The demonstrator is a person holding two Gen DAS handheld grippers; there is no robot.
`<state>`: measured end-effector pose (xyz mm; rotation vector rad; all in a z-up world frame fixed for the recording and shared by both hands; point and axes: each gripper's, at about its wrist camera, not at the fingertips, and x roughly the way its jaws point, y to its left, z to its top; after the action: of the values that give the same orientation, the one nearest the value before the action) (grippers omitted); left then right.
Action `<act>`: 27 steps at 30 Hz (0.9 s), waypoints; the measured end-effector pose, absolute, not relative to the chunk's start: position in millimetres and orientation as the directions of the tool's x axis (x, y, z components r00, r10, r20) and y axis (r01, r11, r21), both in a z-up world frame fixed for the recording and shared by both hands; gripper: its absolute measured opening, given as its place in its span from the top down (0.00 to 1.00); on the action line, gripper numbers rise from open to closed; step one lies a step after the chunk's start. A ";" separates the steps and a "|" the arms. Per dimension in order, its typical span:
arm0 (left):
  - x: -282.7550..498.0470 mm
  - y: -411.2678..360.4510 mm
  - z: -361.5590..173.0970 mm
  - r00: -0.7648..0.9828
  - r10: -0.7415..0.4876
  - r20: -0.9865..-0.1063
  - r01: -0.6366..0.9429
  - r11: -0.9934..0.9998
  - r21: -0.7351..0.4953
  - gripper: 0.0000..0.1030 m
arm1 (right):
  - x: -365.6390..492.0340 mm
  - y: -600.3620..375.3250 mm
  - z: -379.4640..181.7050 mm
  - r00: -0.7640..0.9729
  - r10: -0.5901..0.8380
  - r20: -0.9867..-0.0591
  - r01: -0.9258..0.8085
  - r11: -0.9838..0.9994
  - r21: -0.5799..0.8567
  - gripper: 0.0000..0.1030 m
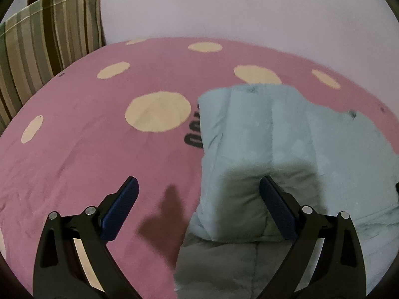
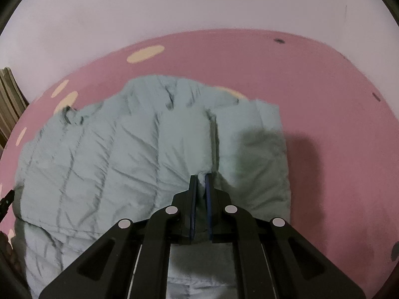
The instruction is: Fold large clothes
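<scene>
Right gripper [image 2: 200, 178] clenched on a fold of the pale blue quilted jacket [image 2: 112, 149], spread over the pink spotted bedsheet [image 2: 336, 124]. Left gripper [image 1: 198, 186] released, jaws wide, hovering above the jacket's left edge.

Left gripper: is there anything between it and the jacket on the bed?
Nothing visible. The left gripper is open above the bed cover, with the light blue jacket directly ahead and partly between its fingers. The right gripper is already shut on a fold of the jacket.
</scene>
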<state>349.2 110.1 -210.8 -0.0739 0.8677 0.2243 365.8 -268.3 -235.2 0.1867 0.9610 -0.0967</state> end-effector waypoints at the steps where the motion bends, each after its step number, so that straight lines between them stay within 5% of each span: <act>1: 349.8 109.9 -212.9 0.620 0.166 -0.767 -0.224 0.974 0.030 0.05 | 366.7 -267.6 -239.6 0.565 0.003 -0.825 0.162 0.980 0.115 0.94; 8: 343.3 114.1 -199.3 0.628 0.143 -0.765 -0.230 0.973 -0.007 0.05 | 353.7 -272.7 -220.1 0.590 0.006 -0.807 0.165 0.978 0.128 0.91; 10: 340.5 113.2 -183.5 0.664 0.136 -0.735 -0.229 0.973 -0.027 0.05 | 350.5 -271.6 -204.0 0.625 0.007 -0.780 0.164 0.977 0.139 0.78; 12: 345.2 109.9 -171.2 0.685 0.122 -0.718 -0.217 0.975 -0.041 0.05 | 350.6 -268.7 -190.9 0.654 0.006 -0.757 0.163 0.975 0.149 0.49; 27: 421.5 81.6 -220.7 0.601 0.159 -0.783 -0.186 0.981 0.057 0.05 | 411.4 -235.2 -231.5 0.598 0.027 -0.801 0.107 0.988 0.114 0.49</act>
<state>421.5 81.6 -220.7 -0.0313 0.9040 0.2000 411.4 -235.2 -231.5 0.1557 0.9291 -0.0462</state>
